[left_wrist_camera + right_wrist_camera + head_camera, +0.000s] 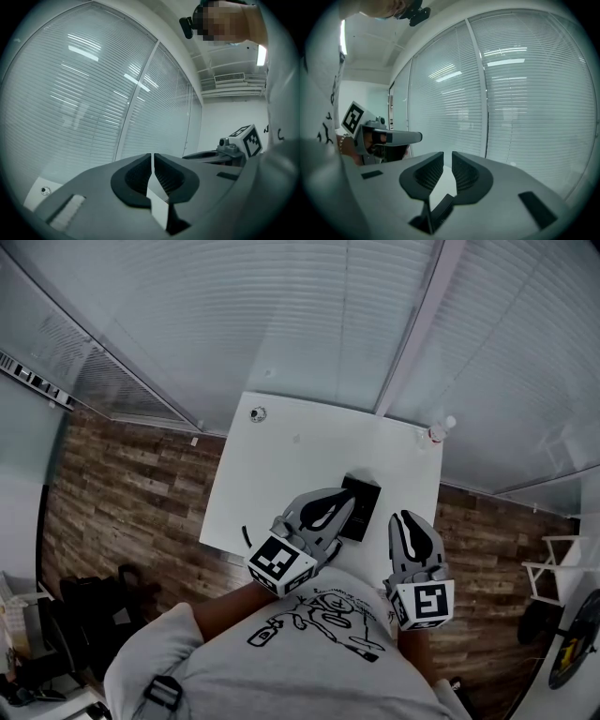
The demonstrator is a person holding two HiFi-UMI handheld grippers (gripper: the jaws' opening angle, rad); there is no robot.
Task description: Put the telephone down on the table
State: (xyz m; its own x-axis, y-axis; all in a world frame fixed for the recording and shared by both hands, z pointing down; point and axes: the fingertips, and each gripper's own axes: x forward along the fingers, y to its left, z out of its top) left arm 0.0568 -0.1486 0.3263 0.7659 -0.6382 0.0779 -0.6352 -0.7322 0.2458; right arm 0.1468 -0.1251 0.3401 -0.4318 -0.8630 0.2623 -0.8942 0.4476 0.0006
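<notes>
Mid table (281, 465) lies open (telephone (360, 507) nearside, bottle (439, 430) cornered).

A capped bottle (439, 430) stands before slatted blinds (281, 315), above plank flooring (131, 493)

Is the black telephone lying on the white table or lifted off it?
Lying on it: black telephone rests flat on the white table.

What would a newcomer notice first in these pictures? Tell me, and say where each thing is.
First come the two marker-cubed grippers, the left gripper and the right gripper, both shut and empty, held just in front of the person's chest. Past them a black telephone lies flat towards the near edge of the white table, and slatted blinds fill the background.
</notes>
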